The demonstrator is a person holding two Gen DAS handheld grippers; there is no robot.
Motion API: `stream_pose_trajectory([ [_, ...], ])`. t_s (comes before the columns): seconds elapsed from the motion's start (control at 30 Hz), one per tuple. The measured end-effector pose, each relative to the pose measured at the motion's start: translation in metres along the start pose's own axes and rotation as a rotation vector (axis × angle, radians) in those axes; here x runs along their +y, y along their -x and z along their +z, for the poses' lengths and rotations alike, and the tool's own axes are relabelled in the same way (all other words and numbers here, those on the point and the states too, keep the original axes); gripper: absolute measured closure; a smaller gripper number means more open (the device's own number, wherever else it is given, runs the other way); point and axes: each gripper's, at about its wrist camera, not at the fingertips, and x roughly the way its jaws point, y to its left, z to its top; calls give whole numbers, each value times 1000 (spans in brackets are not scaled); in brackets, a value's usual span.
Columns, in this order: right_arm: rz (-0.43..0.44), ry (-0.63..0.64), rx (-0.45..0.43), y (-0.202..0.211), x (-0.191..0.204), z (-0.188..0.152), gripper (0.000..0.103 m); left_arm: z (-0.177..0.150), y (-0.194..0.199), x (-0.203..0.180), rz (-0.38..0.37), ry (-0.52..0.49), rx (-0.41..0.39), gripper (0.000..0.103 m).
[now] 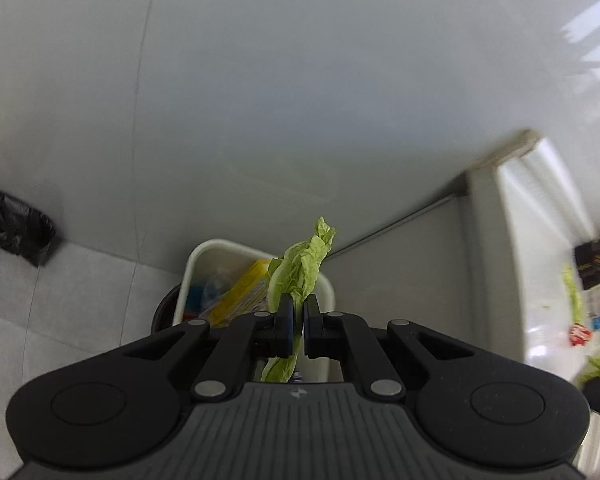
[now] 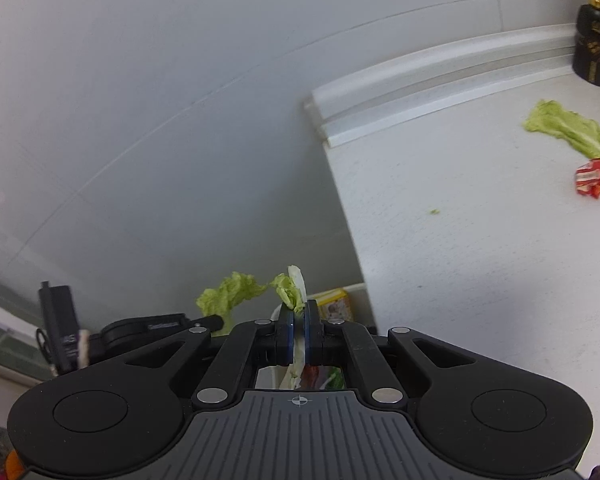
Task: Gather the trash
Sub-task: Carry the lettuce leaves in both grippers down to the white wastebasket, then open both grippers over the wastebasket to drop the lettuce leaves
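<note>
Left leaf (image 1: 300,272): I see it pinched upright, above white bin (image 1: 259,246).
Right leaf (image 2: 293,292): pinched.
Counter: leaf (image 2: 572,130), red wrapper (image 2: 590,178).

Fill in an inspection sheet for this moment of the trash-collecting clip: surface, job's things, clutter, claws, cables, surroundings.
Surface: white countertop, speckled, with a small green crumb.
Job's things: white trash bin on the floor, yellow packaging inside; lettuce leaf and red wrapper lying on the countertop.
Clutter: dark bottles at the countertop's back edge; black bag on the floor.
Claws: left claw shut on a green leaf above the bin; right claw shut on a pale leaf scrap.
Cables: nothing seen.
Surroundings: grey wall, tiled floor.
</note>
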Motion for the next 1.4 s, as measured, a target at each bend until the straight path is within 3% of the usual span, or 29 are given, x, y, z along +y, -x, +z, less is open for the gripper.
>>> stream_pose_trajectory([
  [0.33, -35, 75, 91, -41, 20, -6, 99, -2, -57, 14, 39, 11, 73, 98],
  [0.47, -60, 91, 113, -63, 25, -2, 99, -6, -68, 18, 56, -14, 100, 78],
  [0.6, -84, 115, 127, -83, 29, -3, 99, -11, -71, 17, 71, -63, 117, 73],
  [0.67, -90, 117, 139, -95, 30, -3, 99, -13, -70, 18, 74, -70, 120, 65],
  [1.1, -153, 142, 224, -171, 31, -12, 99, -19, -69, 29, 83, -75, 125, 56],
  [1.3, -122, 117, 241, -177, 28, -15, 83, -23, -75, 25, 106, -97, 140, 52],
  [1.37, -106, 111, 231, -173, 25, -15, 59, -23, -72, 24, 109, -104, 133, 45],
  [1.4, -100, 111, 221, -170, 24, -15, 53, -23, -71, 24, 110, -106, 130, 44],
])
